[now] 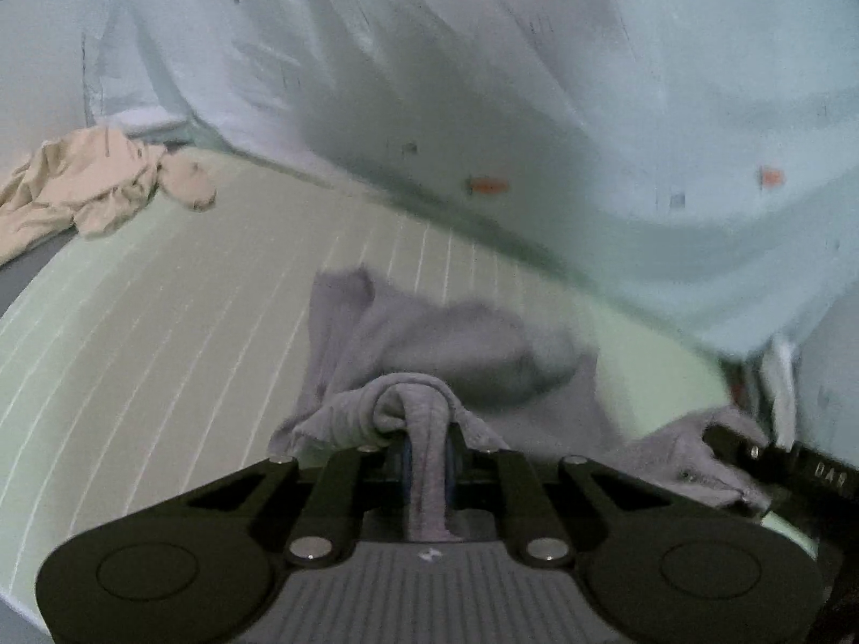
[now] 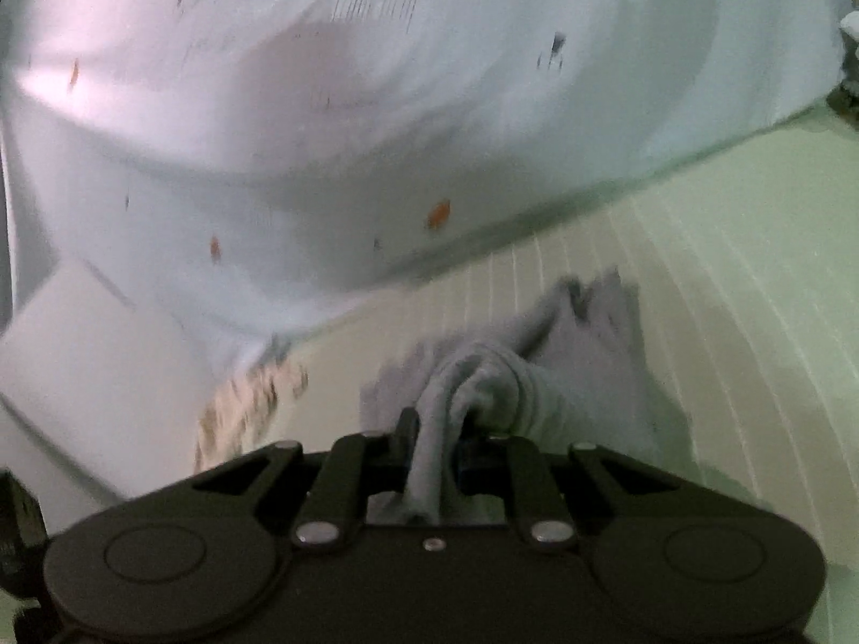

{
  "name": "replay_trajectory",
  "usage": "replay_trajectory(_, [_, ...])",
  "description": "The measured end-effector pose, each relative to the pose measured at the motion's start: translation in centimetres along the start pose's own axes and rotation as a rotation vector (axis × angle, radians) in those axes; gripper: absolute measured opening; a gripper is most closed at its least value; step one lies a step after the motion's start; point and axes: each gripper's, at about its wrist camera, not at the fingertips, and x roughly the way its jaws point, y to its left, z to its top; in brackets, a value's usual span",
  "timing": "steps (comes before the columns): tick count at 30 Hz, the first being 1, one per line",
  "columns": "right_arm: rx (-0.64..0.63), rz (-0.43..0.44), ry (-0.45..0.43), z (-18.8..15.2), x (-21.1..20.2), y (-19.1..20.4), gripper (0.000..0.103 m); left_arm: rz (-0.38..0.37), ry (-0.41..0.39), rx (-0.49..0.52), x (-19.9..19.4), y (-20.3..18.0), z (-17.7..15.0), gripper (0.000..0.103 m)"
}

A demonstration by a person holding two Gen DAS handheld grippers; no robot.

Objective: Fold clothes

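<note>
A grey garment hangs bunched over the pale green striped surface. My left gripper is shut on a fold of it, with cloth running back between the jaws. My right gripper is shut on another bunched fold of the same grey garment, and it shows at the right edge of the left wrist view. Both views are blurred by motion.
A beige garment lies crumpled at the far left edge of the surface. A light blue sheet with small orange marks hangs behind it and also fills the top of the right wrist view. A speckled cloth lies at the left.
</note>
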Motion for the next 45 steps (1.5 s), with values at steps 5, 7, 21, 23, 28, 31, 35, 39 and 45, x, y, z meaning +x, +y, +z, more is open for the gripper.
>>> replay_trajectory(5, [0.04, -0.019, -0.043, 2.1, 1.4, -0.9, 0.014, -0.013, -0.018, -0.088, 1.9, 0.8, 2.5, 0.013])
replay_trajectory(7, [0.076, -0.038, -0.02, 1.8, 2.7, -1.8, 0.014, 0.004, 0.024, -0.119, 3.7, 1.4, 2.4, 0.013])
replay_trajectory(21, [0.177, -0.139, 0.105, 6.2, 13.6, -6.6, 0.029, 0.05, 0.166, -0.251, 14.7, 5.0, 8.9, 0.022])
replay_trajectory(23, [0.146, -0.184, 0.066, 8.0, 14.6, -6.4, 0.039, 0.074, 0.161, -0.297, 15.8, 5.6, 10.0, 0.031])
replay_trajectory(28, [0.015, -0.327, -0.048, 9.1, 14.3, -5.4, 0.075, 0.188, 0.031, -0.332, 14.1, 7.2, 10.4, 0.085])
replay_trajectory(31, [0.016, -0.374, -0.019, 6.8, 13.5, -6.2, 0.08, 0.251, 0.003, -0.292, 12.4, 8.3, 10.0, 0.085])
replay_trajectory(35, [0.049, -0.408, 0.067, 3.4, 12.5, -7.3, 0.081, 0.287, 0.04, -0.272, 11.5, 8.6, 8.8, 0.086])
replay_trajectory(39, [0.07, -0.423, 0.127, 1.0, 12.8, -7.0, 0.087, 0.284, 0.138, -0.252, 12.3, 7.2, 6.7, 0.086])
replay_trajectory(45, [-0.053, -0.417, 0.157, 0.7, 13.9, -4.9, 0.099, 0.232, 0.237, -0.147, 14.2, 4.8, 5.2, 0.094])
